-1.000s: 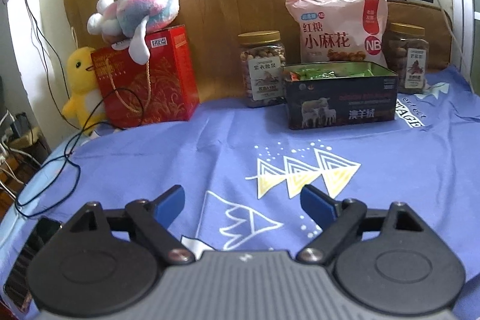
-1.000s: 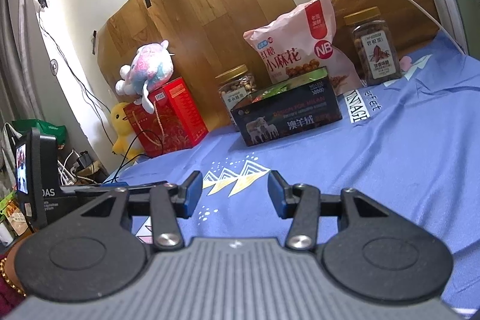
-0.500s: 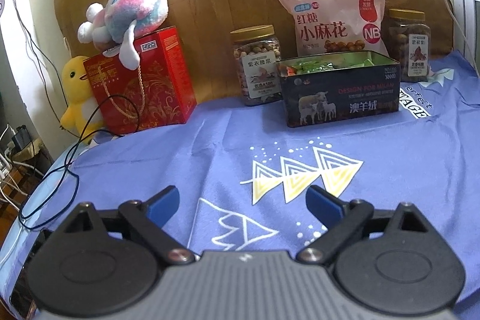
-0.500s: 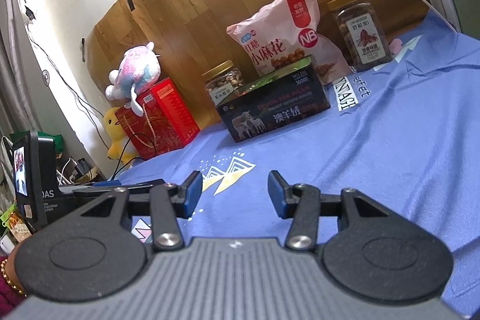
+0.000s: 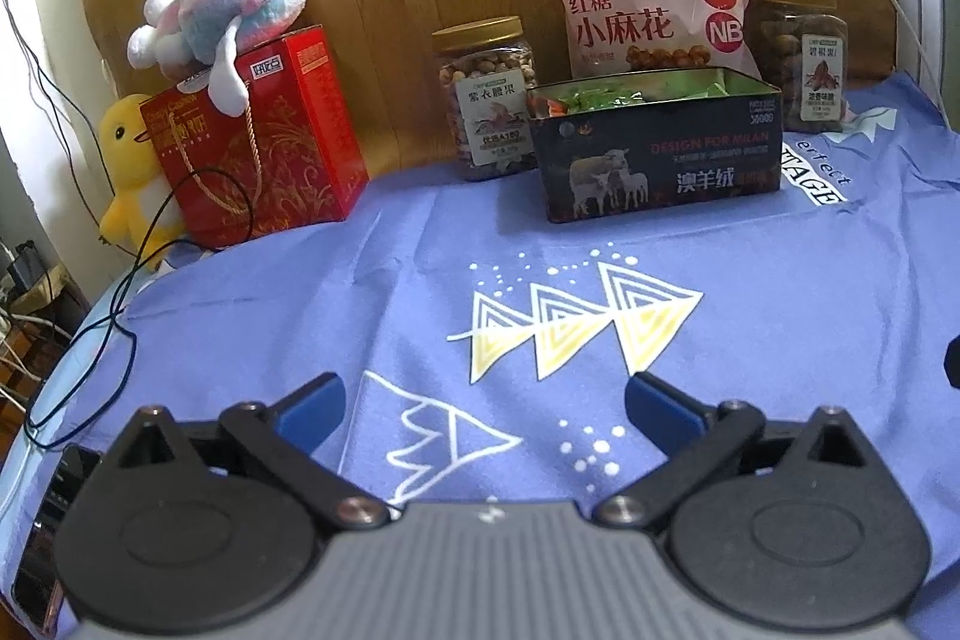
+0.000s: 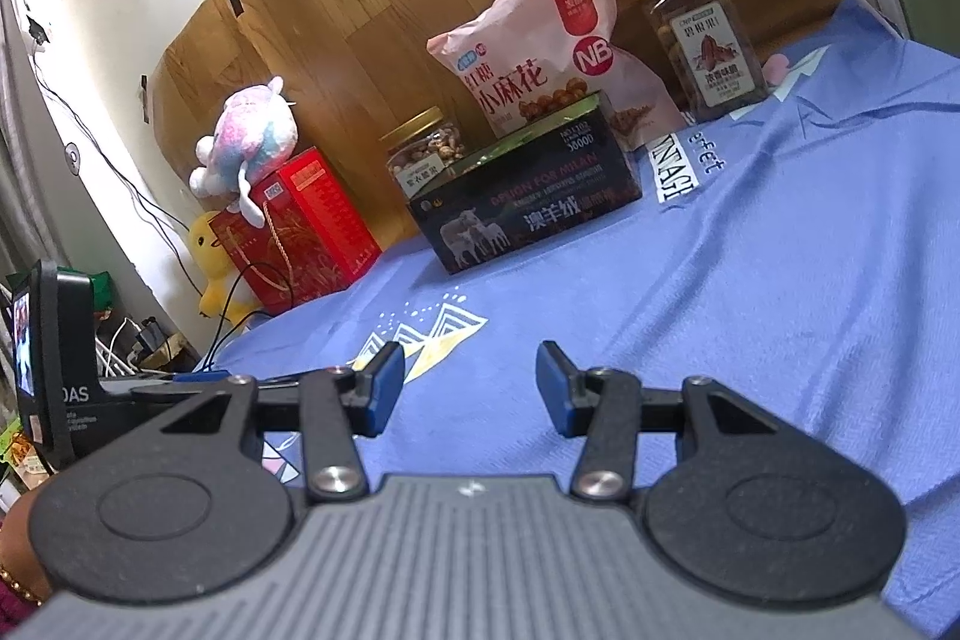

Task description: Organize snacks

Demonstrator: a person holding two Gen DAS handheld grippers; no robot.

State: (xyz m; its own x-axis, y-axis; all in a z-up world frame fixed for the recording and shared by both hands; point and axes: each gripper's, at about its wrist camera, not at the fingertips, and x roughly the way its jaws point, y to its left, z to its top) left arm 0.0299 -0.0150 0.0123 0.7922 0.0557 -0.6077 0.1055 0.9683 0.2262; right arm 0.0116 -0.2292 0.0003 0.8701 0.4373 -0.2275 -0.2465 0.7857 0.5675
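The dark tin hides the foot of the pink snack bag behind it, and its green contents are too blurred to identify. The red gift box covers one side of the yellow duck toy. Small print on the two nut jars' labels cannot be read. In the right wrist view, the small screen at the left edge is cut off, its picture unreadable.
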